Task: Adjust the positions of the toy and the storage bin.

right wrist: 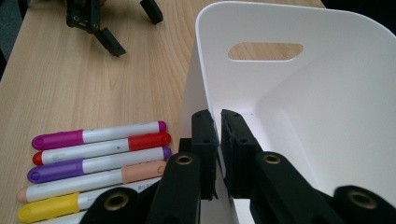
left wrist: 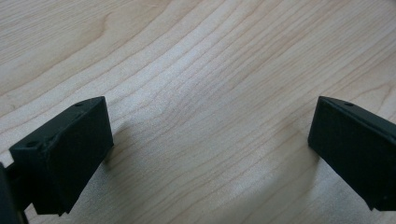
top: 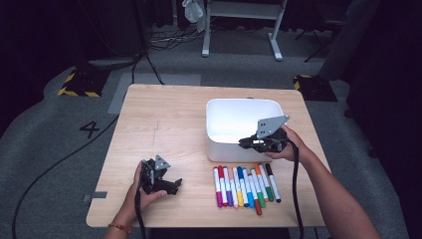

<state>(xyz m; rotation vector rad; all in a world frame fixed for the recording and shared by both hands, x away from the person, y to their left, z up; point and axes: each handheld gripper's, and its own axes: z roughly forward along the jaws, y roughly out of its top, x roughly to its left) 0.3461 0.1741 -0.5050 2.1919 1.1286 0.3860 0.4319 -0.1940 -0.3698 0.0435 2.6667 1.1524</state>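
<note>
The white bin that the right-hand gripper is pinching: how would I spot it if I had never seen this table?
Look at the wooden table, on the far right part. The white bin stands there, just behind a row of coloured markers, with the right gripper shut on its near wall. It is the table's one big, open-topped white container, with a slot handle in its wall.

The person's left hand (top: 144, 191) is holding the left gripper (top: 166, 185) low with its jaws standing wide apart, while the right hand (top: 291, 144) is holding the right gripper (top: 247, 143) with jaws closed together, forearm reaching forward
</note>
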